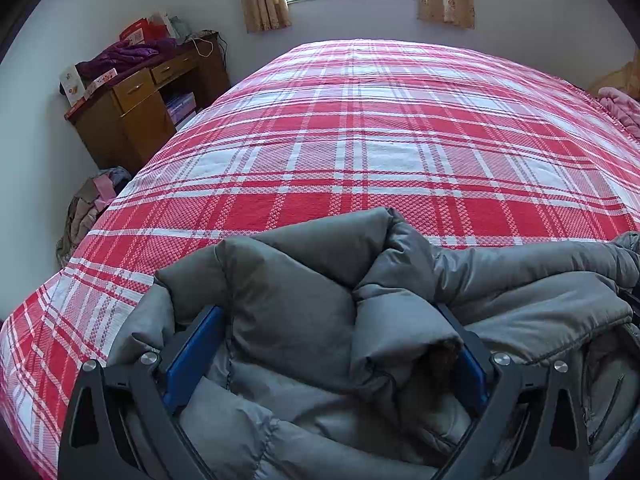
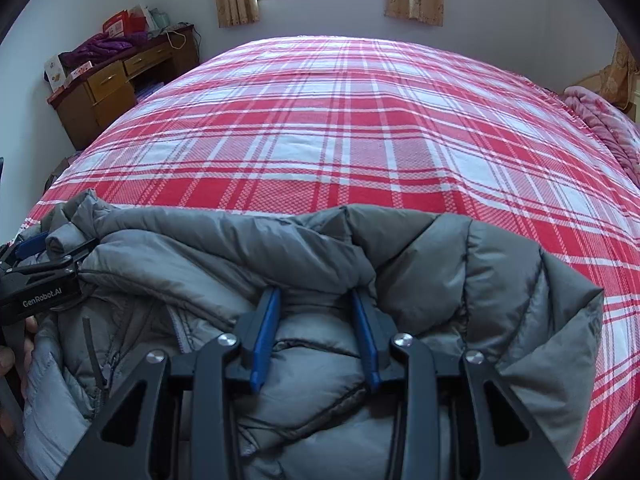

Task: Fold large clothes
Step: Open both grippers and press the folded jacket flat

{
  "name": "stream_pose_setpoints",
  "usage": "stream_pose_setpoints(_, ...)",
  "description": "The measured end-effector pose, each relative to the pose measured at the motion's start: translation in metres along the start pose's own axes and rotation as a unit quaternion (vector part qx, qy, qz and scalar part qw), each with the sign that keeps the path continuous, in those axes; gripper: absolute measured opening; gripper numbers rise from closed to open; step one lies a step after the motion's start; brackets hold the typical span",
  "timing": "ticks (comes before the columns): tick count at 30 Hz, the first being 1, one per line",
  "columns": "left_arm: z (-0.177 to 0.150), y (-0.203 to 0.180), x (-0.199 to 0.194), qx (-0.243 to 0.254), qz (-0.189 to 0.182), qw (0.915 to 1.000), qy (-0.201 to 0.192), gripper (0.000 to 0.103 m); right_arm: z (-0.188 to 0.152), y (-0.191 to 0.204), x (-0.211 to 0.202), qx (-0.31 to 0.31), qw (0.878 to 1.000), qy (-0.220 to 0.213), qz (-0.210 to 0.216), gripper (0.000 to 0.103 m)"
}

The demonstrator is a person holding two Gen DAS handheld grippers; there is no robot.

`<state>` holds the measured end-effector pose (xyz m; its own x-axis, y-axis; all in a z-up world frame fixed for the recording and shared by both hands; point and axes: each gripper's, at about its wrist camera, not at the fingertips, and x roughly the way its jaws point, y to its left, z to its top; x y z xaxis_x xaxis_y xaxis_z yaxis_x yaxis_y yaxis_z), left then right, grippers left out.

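Open plaid bedspread [image 1: 360,140] beyond the bunched grey jacket [image 1: 304,304]; pink blanket [image 2: 600,120] along its right edge.

Lower part of grey puffer jacket [image 1: 304,320] cut off by bottom edge of left wrist view; right end runs out past right edge. Fingertips of left gripper [image 1: 328,344] sunk into jacket folds, tips hidden; pad contact not determinable. In right wrist view, tips of right gripper [image 2: 316,300] buried under a raised fold, tips hidden. Left gripper body cropped at left edge there, with part of a hand [image 2: 16,356] barely showing, blurred. Items on desk [image 1: 132,96] at upper left too small to identify. Pile on floor [image 1: 88,208] at left indistinct. Pink bedding [image 2: 600,120] cut off at right edge.
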<state>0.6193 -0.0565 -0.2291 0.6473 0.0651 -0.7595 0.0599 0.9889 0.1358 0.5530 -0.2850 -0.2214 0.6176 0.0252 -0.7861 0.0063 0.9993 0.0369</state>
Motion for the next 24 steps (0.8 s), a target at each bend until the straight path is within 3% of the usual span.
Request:
stream_pose_setpoints(4,0.003,0.001,-0.006,0.002,0.002,1.0000,-0.004,0.101,0.000,0.004,0.001,-0.008,1.000,0.001,-0.010,0.039)
stream_pose_setpoints(7,0.009,0.001,-0.032,0.010,0.004,0.9996,-0.026,0.101,0.003,0.006,-0.002,-0.018,1.000,0.008,-0.014,0.041)
stream_pose_setpoints(9,0.017,0.005,-0.065,-0.002,-0.030,0.9979,-0.057,0.101,0.008,0.001,-0.012,-0.005,1.000,0.013,0.002,0.043)
stream_pose_setpoints(11,0.026,0.002,-0.087,-0.012,-0.073,0.9944,-0.075,0.101,0.012,-0.008,-0.031,0.016,0.999,-0.012,0.025,0.052)
stream_pose_setpoints(14,0.036,-0.016,-0.088,-0.017,-0.149,0.9877,-0.044,0.101,0.021,-0.021,-0.054,0.045,0.997,-0.057,0.021,0.052)
stream_pose_setpoints(15,0.034,-0.025,-0.082,-0.018,-0.157,0.9868,-0.036,0.101,0.023,-0.024,-0.055,0.054,0.997,-0.056,0.024,0.052)
stream_pose_setpoints(17,0.029,-0.041,-0.066,-0.002,-0.146,0.9890,-0.022,0.101,0.026,-0.024,-0.046,0.059,0.997,-0.037,0.027,0.036)
stream_pose_setpoints(19,0.018,-0.055,-0.040,0.015,-0.109,0.9939,0.004,0.101,0.023,-0.019,-0.032,0.043,0.999,-0.017,0.026,0.036)
stream_pose_setpoints(24,0.004,-0.060,-0.017,0.019,-0.101,0.9945,0.017,0.101,0.008,-0.024,-0.010,0.047,0.998,0.003,0.028,0.036)
